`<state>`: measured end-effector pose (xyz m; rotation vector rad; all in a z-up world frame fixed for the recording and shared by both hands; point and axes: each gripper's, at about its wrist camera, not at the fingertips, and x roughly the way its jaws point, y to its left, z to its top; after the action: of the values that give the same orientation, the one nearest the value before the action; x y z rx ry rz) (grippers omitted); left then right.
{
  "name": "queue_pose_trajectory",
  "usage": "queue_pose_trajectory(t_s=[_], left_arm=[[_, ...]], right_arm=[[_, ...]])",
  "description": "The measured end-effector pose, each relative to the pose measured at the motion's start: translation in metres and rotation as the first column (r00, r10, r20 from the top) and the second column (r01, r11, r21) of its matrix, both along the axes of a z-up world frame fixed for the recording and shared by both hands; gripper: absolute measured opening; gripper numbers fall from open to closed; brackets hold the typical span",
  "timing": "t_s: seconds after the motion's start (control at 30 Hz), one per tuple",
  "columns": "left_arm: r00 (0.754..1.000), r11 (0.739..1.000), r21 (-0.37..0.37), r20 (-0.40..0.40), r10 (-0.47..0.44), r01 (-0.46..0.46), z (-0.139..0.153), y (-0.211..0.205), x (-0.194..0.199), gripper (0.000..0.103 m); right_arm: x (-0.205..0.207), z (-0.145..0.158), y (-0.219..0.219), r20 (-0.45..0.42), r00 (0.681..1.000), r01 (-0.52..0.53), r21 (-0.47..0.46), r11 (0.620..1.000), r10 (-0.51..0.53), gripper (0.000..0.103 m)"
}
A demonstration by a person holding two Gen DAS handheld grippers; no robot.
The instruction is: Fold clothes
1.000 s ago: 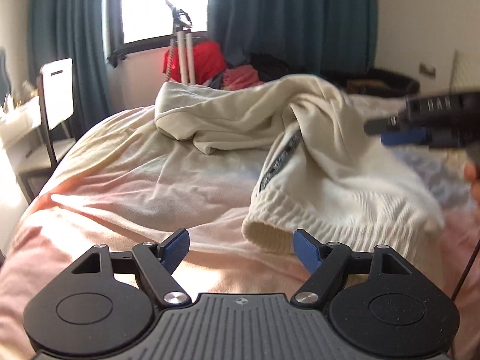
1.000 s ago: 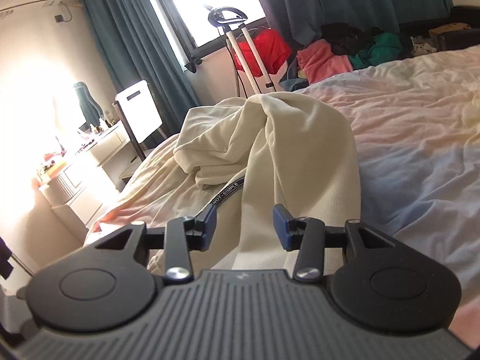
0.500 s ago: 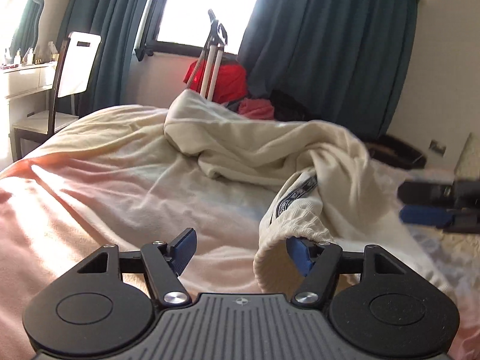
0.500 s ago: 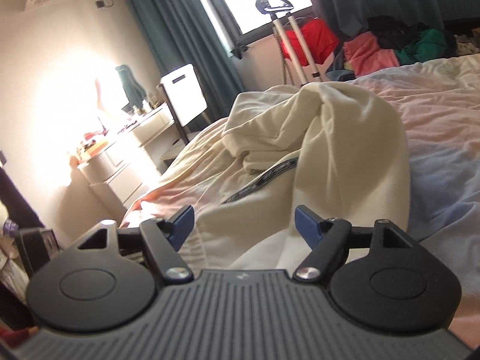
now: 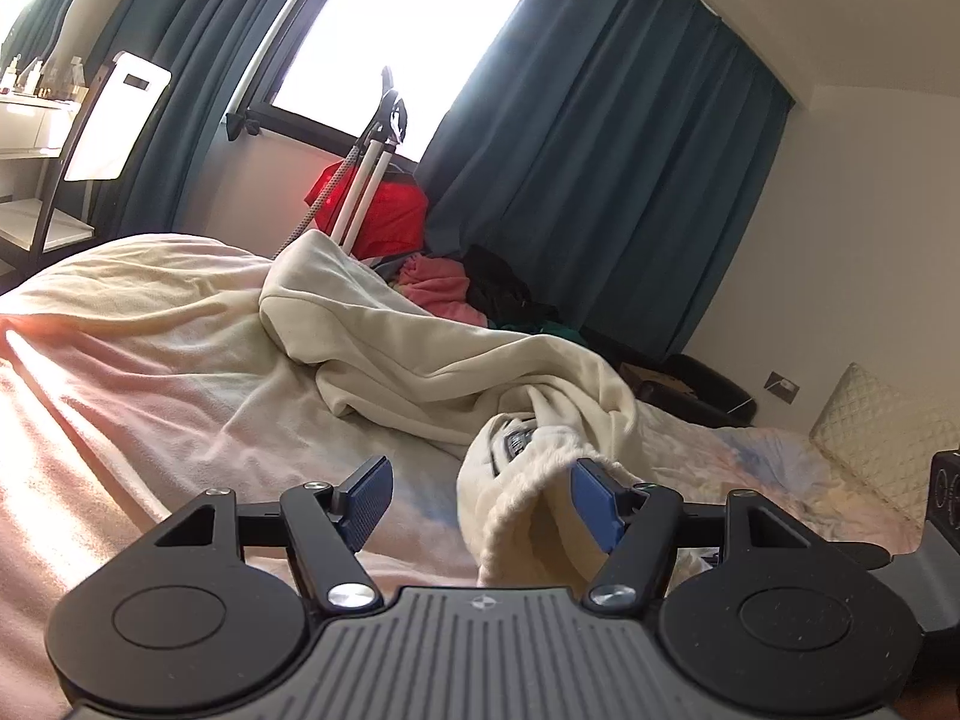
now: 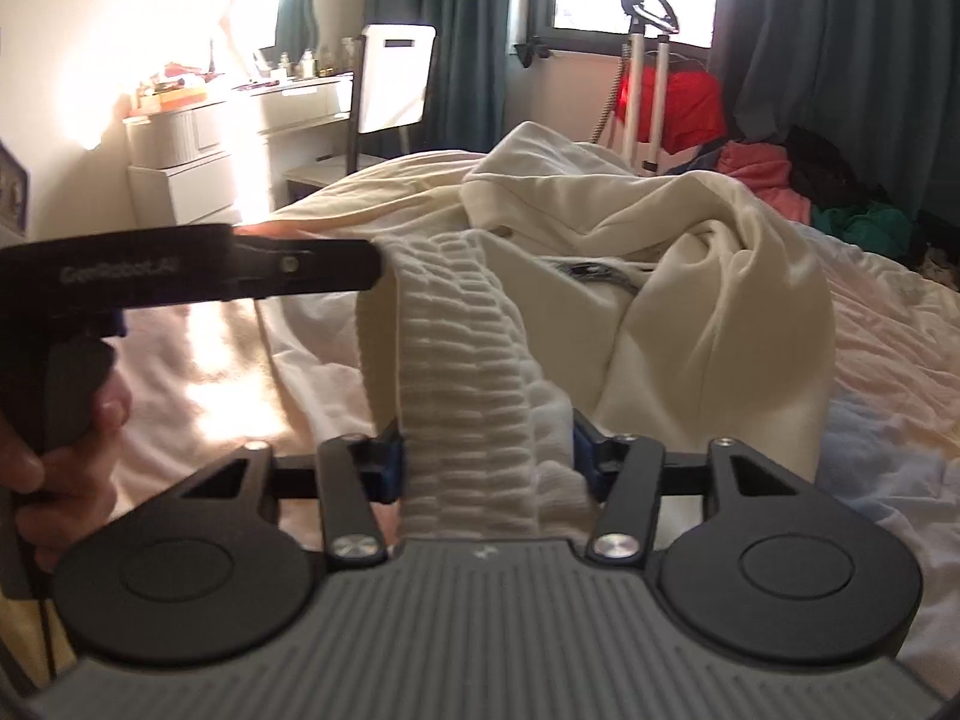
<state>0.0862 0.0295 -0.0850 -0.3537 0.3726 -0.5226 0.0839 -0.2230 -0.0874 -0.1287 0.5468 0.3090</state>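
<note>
The right gripper (image 6: 485,456) was closing on the ribbed hem (image 6: 462,360) of the cream sweater (image 6: 690,252), with a thick bunch of it packed between both blue pads at the bottom centre of its view. From there the hem ran up and left to the left gripper (image 6: 336,267), which reached in level from the left edge of that picture, and a hand (image 6: 54,420) was wrapped around its handle at lower left.

In the left wrist view the left gripper (image 5: 480,504) had its fingers spread fairly wide. The hem (image 5: 516,504) hung over the right-hand blue pad (image 5: 591,504), while the left-hand pad (image 5: 366,498) stood clear of any cloth, so it looked hooked rather than pinched.

The rest of the sweater lay in a rumpled heap across the middle of the bed (image 5: 150,372), which had a pale pink-and-cream cover with sun on its left side. Behind it were teal curtains (image 5: 600,180), a bright window (image 5: 390,30), a red bag (image 5: 384,210) with a white stand against it, and a pile of pink and dark clothes (image 5: 456,288). A white dresser (image 6: 198,138) and a chair (image 6: 393,78) sat in the upper left of the right view.
</note>
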Motion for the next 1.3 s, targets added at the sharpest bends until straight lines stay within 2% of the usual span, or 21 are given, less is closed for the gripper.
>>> queue_pose_trajectory(t_s=[0.13,0.2,0.23,0.33,0.43,0.53,0.57,0.67,0.7,0.73,0.8,0.87,1.0,1.07,1.1,1.13,1.17,1.2,1.23,1.27,1.3], left_arm=[[0.999,0.997,-0.064,0.024,-0.035,0.036,0.010,0.004,-0.009,0.074],[0.998,0.996,-0.070,0.036,-0.058,0.061,0.015,0.003,-0.014,0.075],[0.997,0.995,-0.061,0.041,-0.070,0.073,0.015,0.001,-0.016,0.075],[0.993,0.994,-0.016,0.040,-0.111,0.112,0.013,-0.009,-0.023,0.075],[0.987,0.985,0.059,0.029,-0.161,0.159,0.007,-0.025,-0.031,0.075],[0.977,0.968,0.140,0.018,-0.213,0.208,0.001,-0.042,-0.041,0.075],[0.973,0.961,0.162,0.015,-0.229,0.224,-0.001,-0.047,-0.045,0.075],[0.965,0.942,0.219,0.005,-0.263,0.255,-0.007,-0.059,-0.057,0.075],[0.964,0.937,0.234,0.001,-0.267,0.259,-0.009,-0.062,-0.060,0.075],[0.963,0.932,0.248,-0.003,-0.271,0.263,-0.012,-0.065,-0.063,0.075],[0.962,0.926,0.268,-0.009,-0.274,0.267,-0.015,-0.070,-0.067,0.075],[0.962,0.921,0.283,-0.015,-0.274,0.267,-0.018,-0.074,-0.069,0.075],[0.966,0.916,0.311,-0.034,-0.257,0.254,-0.024,-0.078,-0.066,0.075],[0.969,0.916,0.319,-0.047,-0.241,0.243,-0.026,-0.077,-0.063,0.075],[0.971,0.916,0.324,-0.053,-0.232,0.237,-0.027,-0.077,-0.061,0.075],[0.972,0.916,0.327,-0.059,-0.226,0.233,-0.029,-0.076,-0.059,0.075],[0.973,0.915,0.331,-0.064,-0.223,0.231,-0.029,-0.076,-0.058,0.075],[0.973,0.913,0.338,-0.067,-0.220,0.229,-0.029,-0.076,-0.058,0.075],[0.974,0.912,0.344,-0.072,-0.213,0.225,-0.029,-0.075,-0.057,0.075],[0.975,0.913,0.342,-0.083,-0.205,0.221,-0.029,-0.074,-0.055,0.075],[0.975,0.917,0.333,-0.095,-0.199,0.219,-0.030,-0.072,-0.052,0.075]], right_arm=[[-0.002,0.024,-0.032,0.066,0.979,0.187,0.068,0.980,-0.192,0.045],[-0.005,0.036,-0.059,0.082,0.945,0.303,0.141,0.942,-0.316,0.045],[-0.007,0.039,-0.077,0.068,0.918,0.372,0.188,0.909,-0.390,0.045],[-0.019,0.029,-0.133,-0.073,0.805,0.578,0.320,0.751,-0.589,0.046],[-0.036,0.007,-0.183,-0.248,0.644,0.753,0.368,0.545,-0.723,0.048],[-0.048,-0.012,-0.211,-0.387,0.576,0.805,0.423,0.416,-0.720,0.048],[-0.051,-0.013,-0.214,-0.402,0.588,0.792,0.465,0.397,-0.702,0.049],[-0.057,-0.008,-0.207,-0.378,0.625,0.754,0.520,0.401,-0.683,0.054],[-0.061,-0.003,-0.204,-0.346,0.639,0.736,0.533,0.416,-0.687,0.057],[-0.064,0.001,-0.201,-0.313,0.651,0.719,0.545,0.431,-0.691,0.066],[-0.073,0.010,-0.199,-0.251,0.657,0.697,0.562,0.445,-0.711,0.076],[-0.080,0.018,-0.202,-0.205,0.656,0.675,0.590,0.443,-0.726,0.077],[-0.069,0.037,-0.194,-0.095,0.763,0.580,0.537,0.613,-0.640,0.077],[-0.051,0.048,-0.171,-0.020,0.858,0.483,0.373,0.792,-0.514,0.077],[-0.043,0.052,-0.159,0.018,0.898,0.418,0.278,0.865,-0.440,0.076],[-0.037,0.056,-0.145,0.061,0.932,0.345,0.161,0.925,-0.358,0.076],[-0.033,0.058,-0.130,0.087,0.959,0.267,0.028,0.963,-0.268,0.074],[-0.030,0.056,-0.115,0.093,0.979,0.192,-0.118,0.974,-0.182,0.074],[-0.030,0.053,-0.104,0.101,0.986,0.157,-0.251,0.955,-0.135,0.073],[-0.029,0.050,-0.094,0.101,0.991,0.121,-0.372,0.920,-0.089,0.073],[-0.029,0.048,-0.091,0.083,0.995,0.088,-0.436,0.896,-0.057,0.073]])
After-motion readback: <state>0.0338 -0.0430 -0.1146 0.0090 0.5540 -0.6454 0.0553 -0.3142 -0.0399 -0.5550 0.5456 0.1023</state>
